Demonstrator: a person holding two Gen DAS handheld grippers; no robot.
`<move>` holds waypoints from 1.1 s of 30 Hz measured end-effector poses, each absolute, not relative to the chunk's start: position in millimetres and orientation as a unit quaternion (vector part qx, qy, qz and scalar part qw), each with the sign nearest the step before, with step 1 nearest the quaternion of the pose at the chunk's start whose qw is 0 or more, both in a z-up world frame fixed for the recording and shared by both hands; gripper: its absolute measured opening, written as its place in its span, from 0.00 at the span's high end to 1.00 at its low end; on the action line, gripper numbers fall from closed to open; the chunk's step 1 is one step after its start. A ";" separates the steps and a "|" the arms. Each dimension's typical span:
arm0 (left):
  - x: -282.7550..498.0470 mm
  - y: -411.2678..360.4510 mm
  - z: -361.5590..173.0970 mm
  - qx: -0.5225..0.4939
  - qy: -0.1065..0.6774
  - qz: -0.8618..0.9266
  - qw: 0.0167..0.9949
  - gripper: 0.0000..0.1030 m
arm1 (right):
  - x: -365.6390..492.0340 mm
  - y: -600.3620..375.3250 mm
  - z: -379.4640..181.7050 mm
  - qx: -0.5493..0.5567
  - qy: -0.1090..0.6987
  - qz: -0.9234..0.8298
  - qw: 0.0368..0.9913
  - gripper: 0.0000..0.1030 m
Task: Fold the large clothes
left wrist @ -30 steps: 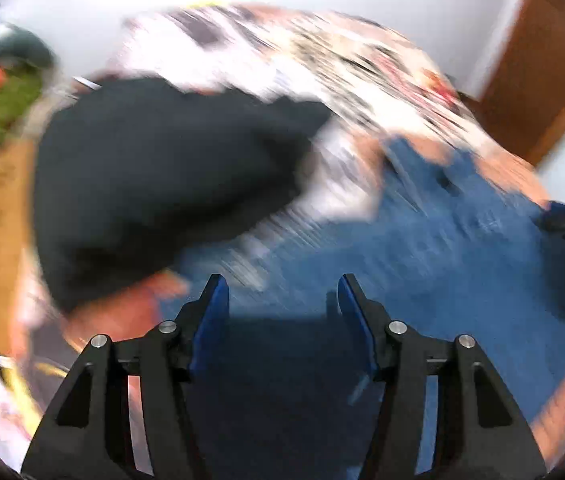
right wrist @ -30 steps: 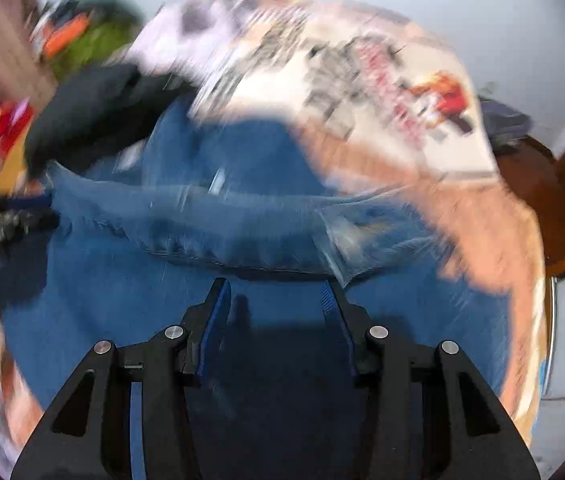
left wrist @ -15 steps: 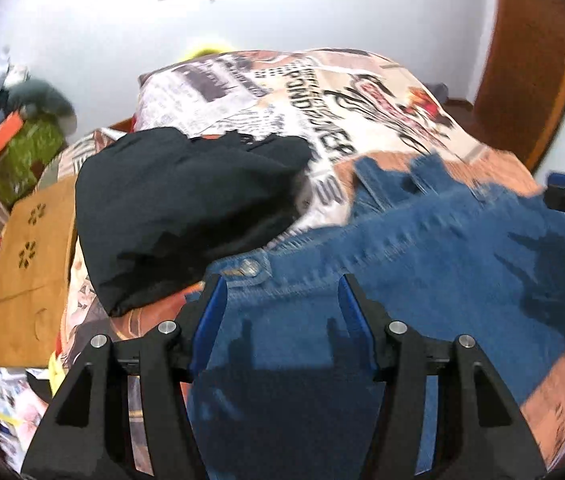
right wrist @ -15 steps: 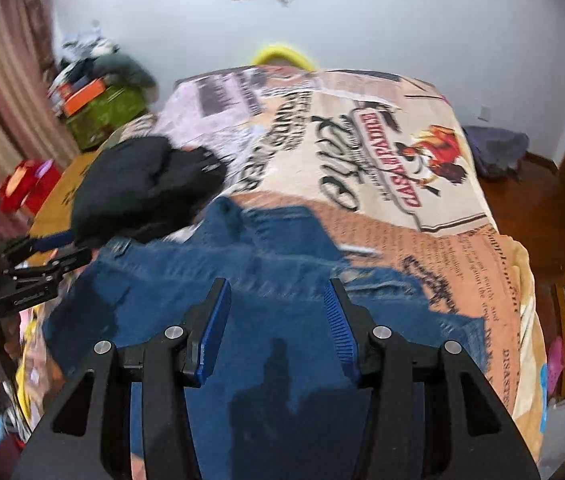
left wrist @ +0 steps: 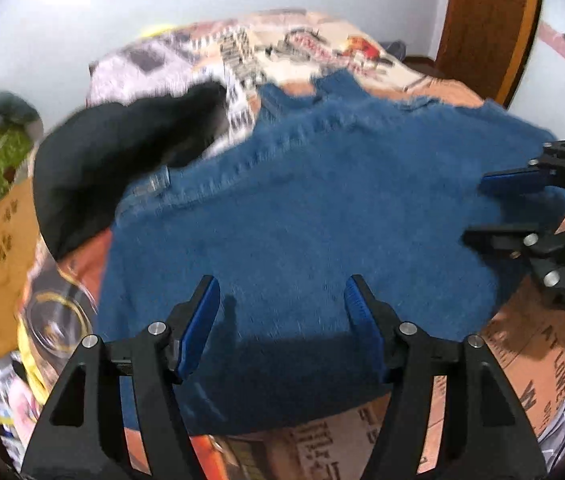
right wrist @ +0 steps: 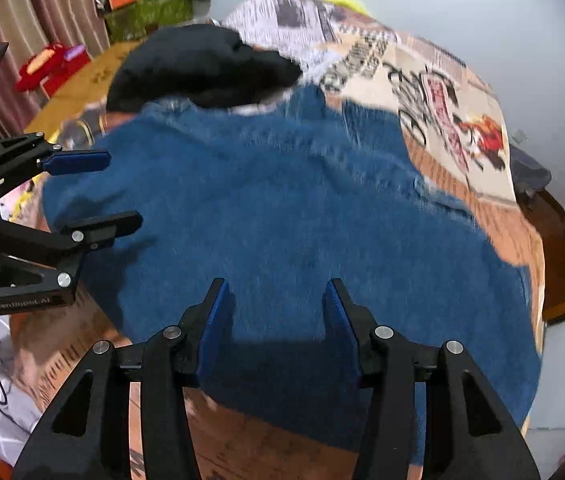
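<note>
A large blue denim garment lies spread across the bed. My left gripper hovers over its near edge, jaws opening, with nothing between the blue pads. In the right wrist view the left gripper reaches in over the garment's left side. My right gripper is open above the near part of the denim, with only fabric showing below the gap. In the left wrist view the right gripper comes in over the garment's right edge.
A black garment lies bunched at the denim's far left corner. The printed bedspread covers the bed. A brown wooden board, a green box and red toys stand left; a wooden door is at right.
Both cameras have drawn back toward the near edge of the bed, so more denim shows. Each gripper now appears large in the other's view. The left jaws stand wider.
</note>
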State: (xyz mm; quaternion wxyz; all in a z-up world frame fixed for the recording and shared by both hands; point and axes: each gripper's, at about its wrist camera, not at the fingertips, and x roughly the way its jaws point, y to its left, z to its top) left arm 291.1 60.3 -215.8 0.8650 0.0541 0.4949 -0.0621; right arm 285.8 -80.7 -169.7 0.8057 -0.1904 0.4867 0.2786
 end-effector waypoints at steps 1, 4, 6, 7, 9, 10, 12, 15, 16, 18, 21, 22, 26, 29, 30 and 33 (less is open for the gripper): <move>291.4 61.5 -220.9 0.050 0.501 -0.063 0.862 0.36 | 286.4 -84.6 -172.7 -0.188 0.492 0.276 0.804 0.55; 291.5 70.2 -225.9 0.036 0.498 -0.054 0.865 0.26 | 290.5 -100.9 -171.2 -0.168 0.497 0.258 0.811 0.52; 292.7 76.6 -224.7 0.036 0.495 -0.029 0.868 0.26 | 294.8 -113.9 -168.0 -0.159 0.496 0.238 0.820 0.52; 293.6 79.4 -224.0 0.039 0.494 -0.016 0.869 0.26 | 295.1 -120.3 -166.2 -0.150 0.495 0.236 0.823 0.47; 293.8 85.5 -222.1 0.041 0.491 0.000 0.870 0.26 | 296.7 -136.1 -161.0 -0.123 0.492 0.228 0.831 0.43; 293.1 88.6 -220.4 0.039 0.490 0.005 0.871 0.26 | 297.9 -141.5 -159.0 -0.119 0.490 0.217 0.836 0.43; 290.9 94.3 -216.7 0.037 0.486 0.012 0.873 0.26 | 298.5 -151.2 -154.5 -0.113 0.485 0.213 0.841 0.43; 286.8 101.6 -211.4 0.041 0.478 0.024 0.877 0.26 | 295.5 -159.6 -151.1 -0.109 0.477 0.200 0.849 0.43; 285.7 104.0 -210.4 0.042 0.476 0.028 0.878 0.26 | 295.9 -161.2 -150.3 -0.111 0.476 0.192 0.851 0.43; 282.5 109.8 -206.5 0.043 0.471 0.037 0.880 0.26 | 295.4 -164.0 -150.5 -0.109 0.475 0.189 0.853 0.43; 275.2 123.0 -195.6 0.036 0.460 0.050 0.886 0.26 | 294.2 -168.0 -149.7 -0.098 0.475 0.183 0.855 0.43; 273.0 129.7 -190.7 0.028 0.456 0.055 0.888 0.26 | 294.3 -167.5 -149.1 -0.098 0.475 0.183 0.855 0.43; 260.0 172.4 -165.0 -0.049 0.440 0.073 0.894 0.26 | 292.4 -164.7 -143.8 -0.091 0.471 0.189 0.857 0.43; 247.1 210.2 -148.2 -0.125 0.434 0.076 0.889 0.26 | 288.8 -159.0 -136.9 -0.090 0.462 0.195 0.860 0.43; 243.6 220.4 -144.1 -0.140 0.438 0.077 0.885 0.26 | 287.8 -157.5 -135.3 -0.090 0.459 0.198 0.861 0.43; 233.7 240.9 -137.5 -0.146 0.458 0.077 0.873 0.26 | 282.6 -147.1 -127.1 -0.091 0.447 0.212 0.864 0.43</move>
